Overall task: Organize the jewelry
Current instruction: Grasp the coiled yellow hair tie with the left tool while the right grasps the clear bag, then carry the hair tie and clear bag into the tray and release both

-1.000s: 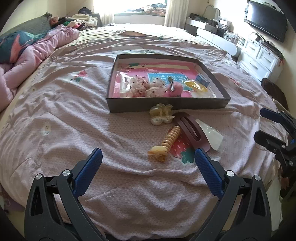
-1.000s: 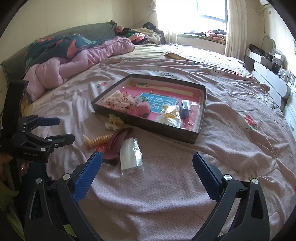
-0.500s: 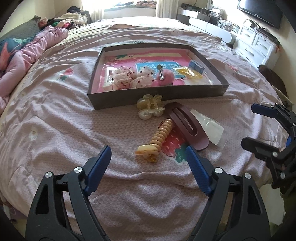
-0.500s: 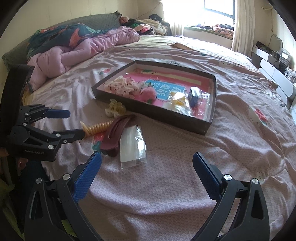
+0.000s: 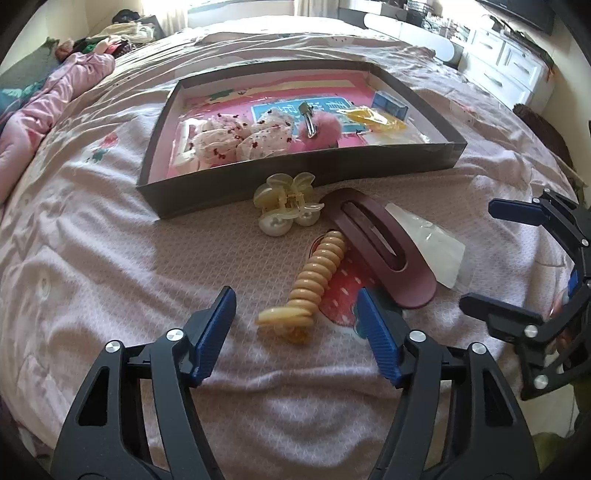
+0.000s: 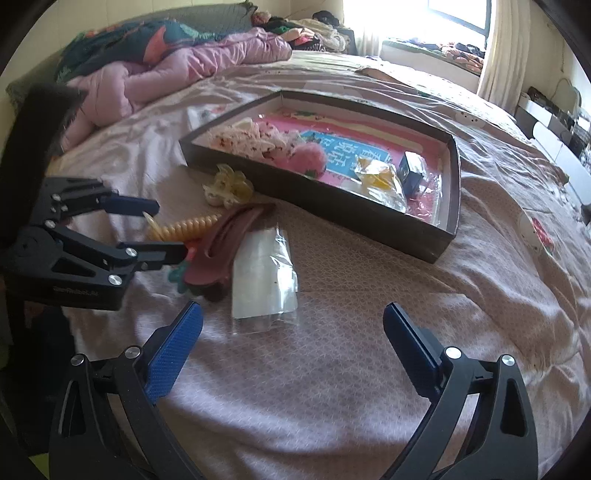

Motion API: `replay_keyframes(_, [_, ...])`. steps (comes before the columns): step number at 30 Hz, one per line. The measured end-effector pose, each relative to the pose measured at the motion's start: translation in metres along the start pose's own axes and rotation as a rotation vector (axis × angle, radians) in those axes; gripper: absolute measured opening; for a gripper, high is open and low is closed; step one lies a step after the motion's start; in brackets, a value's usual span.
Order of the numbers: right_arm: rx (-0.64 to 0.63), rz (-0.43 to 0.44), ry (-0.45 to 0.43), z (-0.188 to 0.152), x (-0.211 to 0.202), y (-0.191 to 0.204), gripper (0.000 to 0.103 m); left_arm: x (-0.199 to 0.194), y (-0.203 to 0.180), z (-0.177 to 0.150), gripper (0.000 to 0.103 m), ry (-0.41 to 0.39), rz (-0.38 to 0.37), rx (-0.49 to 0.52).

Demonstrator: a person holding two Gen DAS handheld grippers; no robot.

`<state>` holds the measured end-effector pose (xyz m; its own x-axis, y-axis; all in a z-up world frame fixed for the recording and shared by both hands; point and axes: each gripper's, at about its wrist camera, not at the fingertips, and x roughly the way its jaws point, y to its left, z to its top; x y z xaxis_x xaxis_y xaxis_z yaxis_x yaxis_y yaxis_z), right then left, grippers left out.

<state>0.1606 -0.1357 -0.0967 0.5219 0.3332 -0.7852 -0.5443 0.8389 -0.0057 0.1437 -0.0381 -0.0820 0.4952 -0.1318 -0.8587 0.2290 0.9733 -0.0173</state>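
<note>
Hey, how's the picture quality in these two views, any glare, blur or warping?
Left wrist view: sharp, strong fisheye bowing of the tray, window blown out at top. Right wrist view: softer, left gripper slightly blurred, window overexposed, sheen on the plastic bag.

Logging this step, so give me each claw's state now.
Left claw: open, holding nothing, its fingers either side of the spiral hair tie.
Right claw: open, holding nothing.
</note>
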Motion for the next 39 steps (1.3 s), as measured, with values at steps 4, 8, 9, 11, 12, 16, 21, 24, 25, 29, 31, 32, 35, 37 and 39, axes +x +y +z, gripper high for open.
replay_keyframes(4, [-0.012, -0.006, 0.034, 0.002, 0.014, -0.001, 0.080, 0.007, 0.003, 0.005, 0.037, 0.017, -0.018, 0.007])
replay_keyframes(8, [-0.026, -0.001, 0.038, 0.006, 0.024, 0.000, 0.075, 0.012, 0.006, 0.005, 0.030, 0.026, -0.040, -0.007])
replay_keyframes(9, [-0.029, -0.001, 0.036, 0.008, 0.025, 0.001, 0.073, 0.012, 0.006, 0.004, 0.027, 0.024, -0.044, -0.009])
replay_keyframes(11, [-0.036, 0.006, 0.037, 0.011, 0.030, 0.002, 0.067, 0.011, 0.007, 0.004, 0.015, 0.022, -0.053, -0.015])
replay_keyframes(12, [-0.039, 0.012, 0.036, 0.013, 0.032, 0.002, 0.065, 0.010, 0.009, 0.003, 0.013, 0.020, -0.056, -0.022])
replay_keyframes(16, [-0.034, 0.040, 0.029, 0.020, 0.038, 0.003, 0.039, 0.010, 0.011, 0.001, 0.012, 0.016, -0.075, -0.045])
replay_keyframes(21, [0.013, 0.051, 0.019, 0.018, 0.034, -0.006, 0.037, 0.006, 0.016, -0.002, 0.012, 0.007, -0.096, -0.078])
replay_keyframes(24, [0.044, 0.047, 0.013, 0.014, 0.029, -0.013, 0.036, 0.001, 0.019, -0.003, 0.012, -0.003, -0.103, -0.095])
replay_keyframes(25, [0.058, 0.045, 0.010, 0.012, 0.027, -0.017, 0.036, -0.001, 0.019, -0.004, 0.012, -0.008, -0.105, -0.099])
replay_keyframes(29, [0.108, 0.040, -0.005, 0.003, 0.013, -0.030, 0.036, -0.010, 0.020, -0.005, 0.012, -0.032, -0.113, -0.114])
replay_keyframes(31, [0.125, 0.037, -0.013, 0.000, 0.005, -0.035, 0.036, -0.015, 0.020, -0.005, 0.012, -0.046, -0.114, -0.113])
replay_keyframes(32, [0.134, 0.034, -0.019, -0.002, 0.001, -0.037, 0.036, -0.017, 0.019, -0.005, 0.012, -0.053, -0.110, -0.112])
replay_keyframes(35, [0.162, 0.030, -0.040, -0.006, -0.014, -0.044, 0.036, -0.024, 0.013, -0.004, 0.012, -0.072, -0.092, -0.095])
replay_keyframes(37, [0.168, 0.022, -0.051, -0.006, -0.021, -0.045, 0.036, -0.027, 0.012, -0.004, 0.012, -0.076, -0.097, -0.095])
replay_keyframes(39, [0.173, 0.018, -0.068, -0.008, -0.031, -0.047, 0.036, -0.030, 0.010, -0.004, 0.012, -0.081, -0.092, -0.091])
